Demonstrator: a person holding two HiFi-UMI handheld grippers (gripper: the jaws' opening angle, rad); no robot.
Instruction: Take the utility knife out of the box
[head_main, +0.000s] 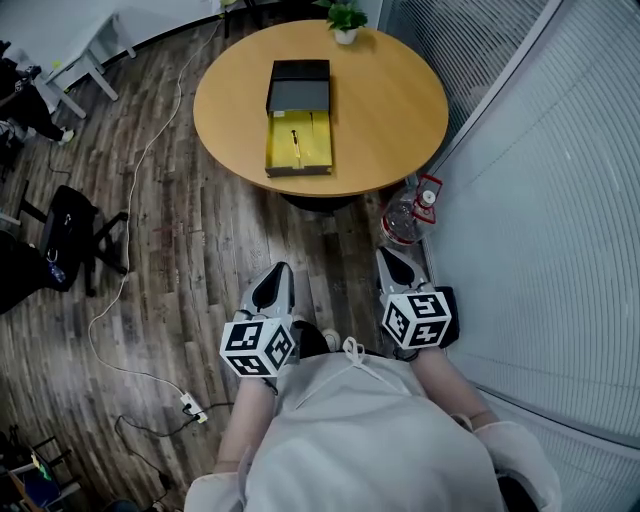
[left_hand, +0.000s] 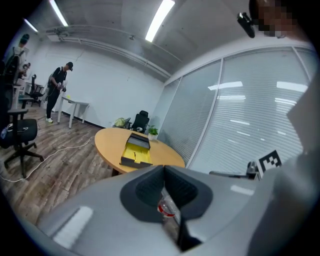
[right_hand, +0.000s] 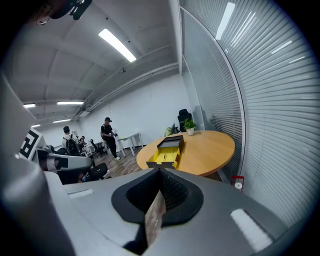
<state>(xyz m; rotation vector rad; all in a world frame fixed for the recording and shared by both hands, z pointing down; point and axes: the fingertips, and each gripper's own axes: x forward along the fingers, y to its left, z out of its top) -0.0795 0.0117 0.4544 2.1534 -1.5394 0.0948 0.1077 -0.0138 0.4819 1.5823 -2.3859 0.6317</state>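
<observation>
An open box with a yellow lining and a black lid folded back lies on the round wooden table. The slim dark utility knife rests in the yellow tray. Both grippers hang low in front of my body, well short of the table. The left gripper and the right gripper each have their jaws together with nothing between them. From the left gripper view, its jaws point at the box. The right gripper also faces the box.
A potted plant stands at the table's far edge. A red-and-clear container sits on the floor by the table's foot, next to the glass wall with blinds. A black office chair and a cable with power strip lie left.
</observation>
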